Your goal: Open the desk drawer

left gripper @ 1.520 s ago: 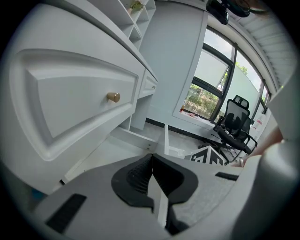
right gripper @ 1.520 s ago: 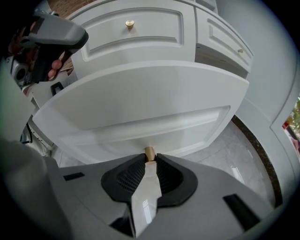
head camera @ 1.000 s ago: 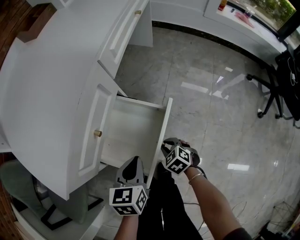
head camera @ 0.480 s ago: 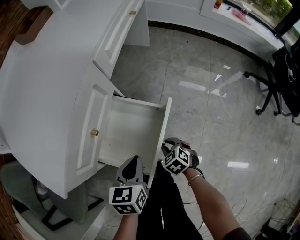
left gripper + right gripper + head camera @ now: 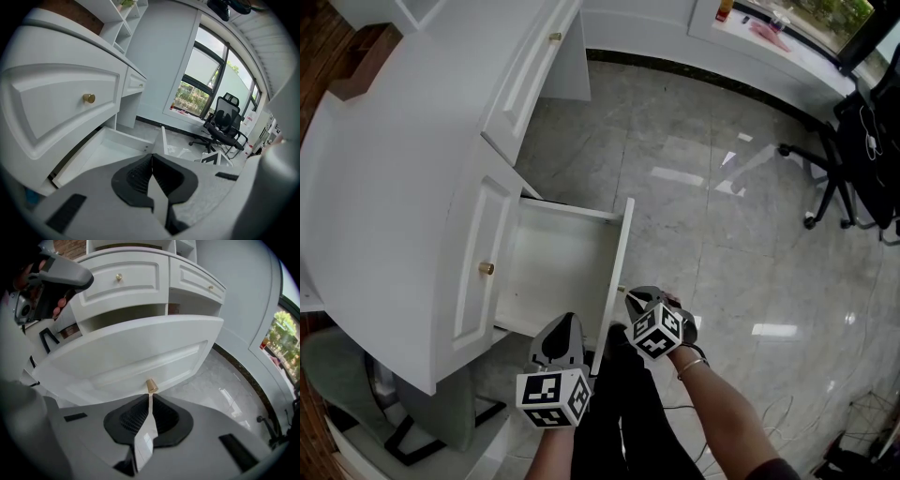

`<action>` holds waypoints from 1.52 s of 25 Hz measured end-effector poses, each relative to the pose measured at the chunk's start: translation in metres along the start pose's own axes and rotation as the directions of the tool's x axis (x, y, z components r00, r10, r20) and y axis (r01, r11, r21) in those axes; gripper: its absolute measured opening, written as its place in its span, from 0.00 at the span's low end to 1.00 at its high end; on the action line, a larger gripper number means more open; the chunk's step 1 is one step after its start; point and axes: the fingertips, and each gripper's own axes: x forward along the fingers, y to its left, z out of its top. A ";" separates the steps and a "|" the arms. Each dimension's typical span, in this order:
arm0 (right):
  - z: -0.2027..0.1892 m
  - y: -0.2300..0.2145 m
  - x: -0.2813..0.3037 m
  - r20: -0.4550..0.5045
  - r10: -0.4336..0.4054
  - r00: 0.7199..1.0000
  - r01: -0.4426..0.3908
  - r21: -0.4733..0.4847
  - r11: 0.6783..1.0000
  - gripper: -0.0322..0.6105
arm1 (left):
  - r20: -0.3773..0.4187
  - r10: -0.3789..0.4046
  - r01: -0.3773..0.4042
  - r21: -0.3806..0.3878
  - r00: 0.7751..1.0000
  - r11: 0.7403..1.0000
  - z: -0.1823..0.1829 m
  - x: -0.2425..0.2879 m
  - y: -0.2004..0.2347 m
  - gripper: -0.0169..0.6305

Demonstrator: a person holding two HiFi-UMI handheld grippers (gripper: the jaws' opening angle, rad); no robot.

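Observation:
The white desk drawer (image 5: 558, 272) stands pulled out over the floor, and it looks empty. Its front panel (image 5: 140, 357) fills the right gripper view, with the small brass knob (image 5: 151, 386) just beyond the tips of my right gripper (image 5: 150, 396). Those jaws are closing, almost together, with nothing between them and the knob free. In the head view the right gripper (image 5: 633, 300) sits at the front panel's near end. My left gripper (image 5: 562, 325) hangs beside the drawer's near corner, shut and empty, looking along the open drawer (image 5: 108, 150).
Above the open drawer is a shut drawer with a brass knob (image 5: 487, 268), under the curved white desk top (image 5: 394, 169). A black office chair (image 5: 839, 187) stands far right on the glossy marble floor. A green chair (image 5: 337, 375) is tucked under the desk at left.
The right gripper has drawn back a little from the drawer's front panel, toward the person. The drawer stays open and the left gripper has kept its place.

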 end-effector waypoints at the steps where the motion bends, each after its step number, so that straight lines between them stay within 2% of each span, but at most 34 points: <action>1: 0.001 0.001 -0.005 0.013 -0.004 1.000 0.003 0.026 1.000 0.09 | -0.002 -0.001 0.001 0.002 1.000 1.000 0.000 -0.001 -0.001 0.04; 5: 0.016 0.000 -0.034 0.098 -0.027 0.995 0.012 0.145 0.989 0.07 | -0.006 0.000 0.000 -0.002 1.000 1.000 0.002 -0.005 -0.002 0.04; 11: 0.036 -0.005 -0.079 0.211 -0.064 0.975 0.007 0.261 0.965 0.07 | -0.009 0.000 0.000 -0.013 1.000 1.000 0.004 -0.014 -0.010 0.04; 27: 0.104 0.003 -0.191 0.400 -0.106 0.910 -0.065 0.390 0.918 0.06 | 0.016 0.012 -0.013 0.008 1.000 1.000 0.047 -0.060 -0.012 0.04; 30: 0.119 0.003 -0.212 0.431 -0.107 0.896 -0.077 0.388 0.919 0.06 | 0.035 0.014 -0.015 0.011 0.999 1.000 0.060 -0.072 -0.013 0.04; 33: 0.128 0.004 -0.228 0.437 -0.097 0.894 -0.087 0.383 0.920 0.06 | 0.063 0.021 -0.021 0.006 0.998 1.000 0.074 -0.084 -0.013 0.04; 38: 0.155 0.002 -0.257 0.495 -0.119 0.861 -0.091 0.379 0.921 0.06 | 0.105 0.030 -0.031 0.004 0.994 1.000 0.097 -0.107 -0.013 0.04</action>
